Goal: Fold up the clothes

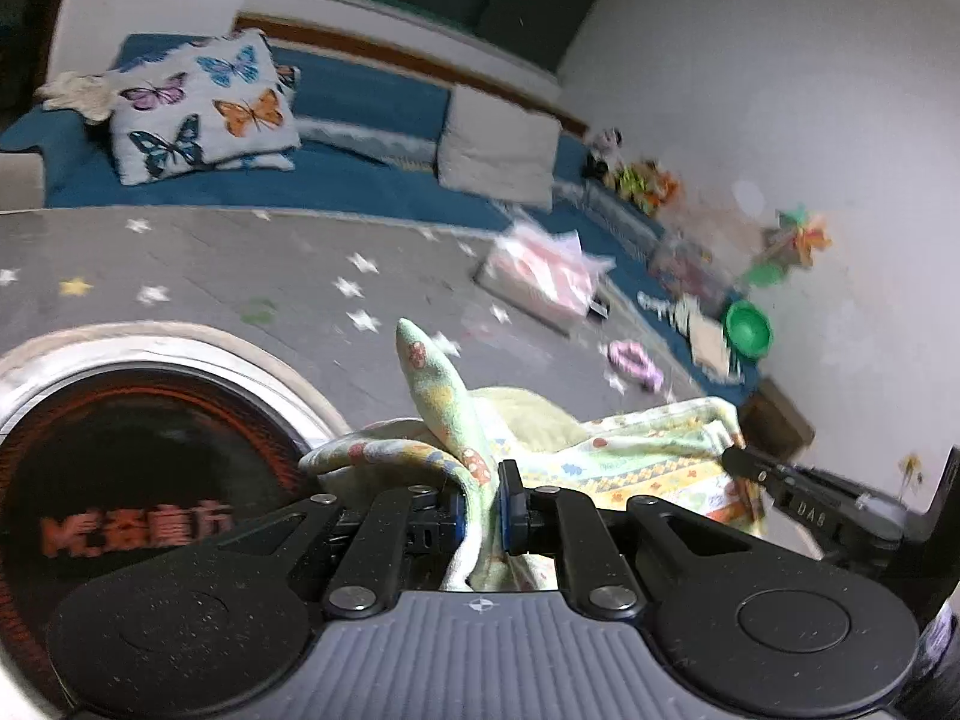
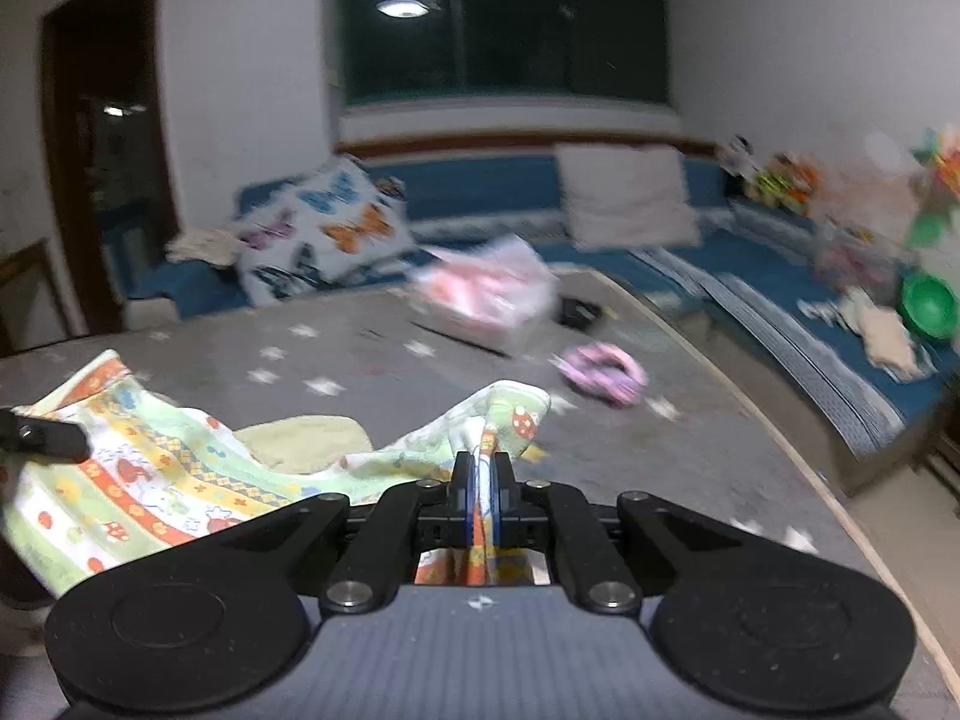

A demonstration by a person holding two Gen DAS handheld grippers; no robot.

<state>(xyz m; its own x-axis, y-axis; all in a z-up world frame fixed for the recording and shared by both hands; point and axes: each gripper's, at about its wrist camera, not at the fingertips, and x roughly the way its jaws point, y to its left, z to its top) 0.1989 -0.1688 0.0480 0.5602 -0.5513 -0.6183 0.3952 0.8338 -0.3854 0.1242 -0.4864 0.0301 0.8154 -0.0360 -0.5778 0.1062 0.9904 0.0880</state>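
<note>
While two grippers—left gripper [image 1: 480, 516], right gripper [image 2: 482, 495]—pinch one garment [image 2: 180, 480].

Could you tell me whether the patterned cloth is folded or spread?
Neither: cloth hangs bunched between left hand-held gripper and right hand-held gripper.

A grey star-patterned mat [image 2: 336, 354] meets a blue cushioned bench [image 2: 480, 186] under a dark window [image 2: 504, 24].
</note>
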